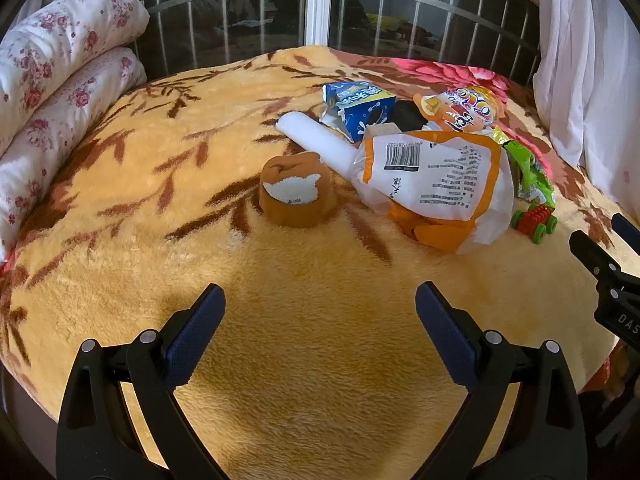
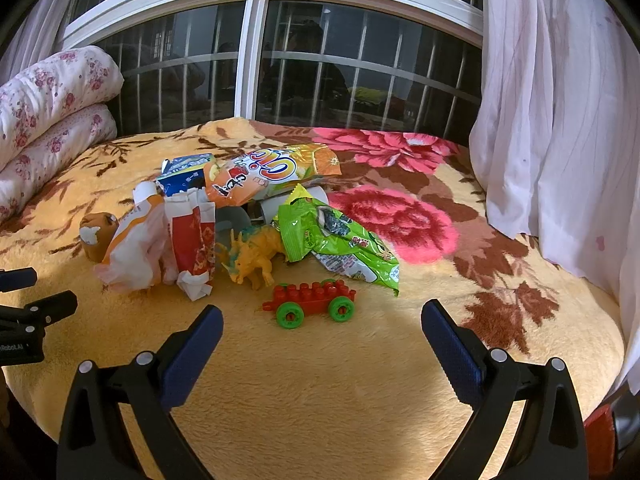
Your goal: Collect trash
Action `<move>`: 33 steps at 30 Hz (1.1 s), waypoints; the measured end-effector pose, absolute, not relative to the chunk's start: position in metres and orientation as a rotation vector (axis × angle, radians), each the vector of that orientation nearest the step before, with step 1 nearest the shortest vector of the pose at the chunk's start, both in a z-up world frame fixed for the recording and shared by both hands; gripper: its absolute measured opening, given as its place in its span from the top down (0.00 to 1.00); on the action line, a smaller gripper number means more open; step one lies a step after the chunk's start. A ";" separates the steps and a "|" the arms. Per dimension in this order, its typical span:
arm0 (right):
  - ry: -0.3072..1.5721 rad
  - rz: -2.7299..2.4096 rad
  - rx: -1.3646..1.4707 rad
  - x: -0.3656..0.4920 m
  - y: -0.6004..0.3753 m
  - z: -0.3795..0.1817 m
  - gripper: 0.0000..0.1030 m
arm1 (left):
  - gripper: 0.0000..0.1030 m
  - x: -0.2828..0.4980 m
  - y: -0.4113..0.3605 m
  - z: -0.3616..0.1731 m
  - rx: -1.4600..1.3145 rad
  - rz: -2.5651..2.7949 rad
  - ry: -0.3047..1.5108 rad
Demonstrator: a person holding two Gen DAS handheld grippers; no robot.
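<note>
A heap of trash lies on the blanket-covered bed [image 1: 160,184]: a white-and-orange plastic bag [image 1: 436,184] [image 2: 132,240], a blue carton [image 1: 360,106] [image 2: 182,174], an orange snack bag [image 1: 464,110] [image 2: 272,174], a green snack wrapper [image 2: 340,240] [image 1: 532,176] and a white roll [image 1: 316,140]. My left gripper [image 1: 320,304] is open and empty, short of the heap. My right gripper [image 2: 322,320] is open and empty, just before a red toy car [image 2: 310,300].
A rolled brown sock [image 1: 294,196] [image 2: 98,236] lies left of the heap. A yellow toy dinosaur [image 2: 252,258] stands by the wrappers. The toy car also shows in the left wrist view [image 1: 534,220]. Folded floral quilts [image 1: 60,80] lie at the left, a window behind, curtains [image 2: 560,120] at the right.
</note>
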State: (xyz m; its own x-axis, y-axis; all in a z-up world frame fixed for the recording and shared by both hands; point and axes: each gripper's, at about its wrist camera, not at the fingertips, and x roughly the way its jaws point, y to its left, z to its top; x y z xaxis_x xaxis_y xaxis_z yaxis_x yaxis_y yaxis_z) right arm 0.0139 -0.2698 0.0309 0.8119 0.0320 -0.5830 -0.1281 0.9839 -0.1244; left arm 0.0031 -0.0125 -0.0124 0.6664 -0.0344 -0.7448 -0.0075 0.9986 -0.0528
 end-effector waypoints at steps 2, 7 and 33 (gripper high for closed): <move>0.618 0.086 -0.162 0.014 -0.269 0.031 0.05 | 0.09 0.003 -0.013 -0.013 -0.053 -0.013 0.840; 0.617 0.087 -0.160 0.015 -0.271 0.029 0.05 | 0.09 0.003 -0.012 -0.013 -0.053 -0.016 0.841; 0.672 0.269 -0.341 0.064 -0.291 0.034 0.05 | 0.09 0.005 -0.013 -0.018 -0.065 -0.025 0.865</move>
State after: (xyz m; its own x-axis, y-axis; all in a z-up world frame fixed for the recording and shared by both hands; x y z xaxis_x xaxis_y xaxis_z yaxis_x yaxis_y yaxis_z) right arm 0.0636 -0.2912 0.0337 0.7516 0.1329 -0.6461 -0.3499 0.9107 -0.2197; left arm 0.0053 -0.0132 -0.0176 0.6488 -0.0485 -0.7594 -0.0046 0.9977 -0.0677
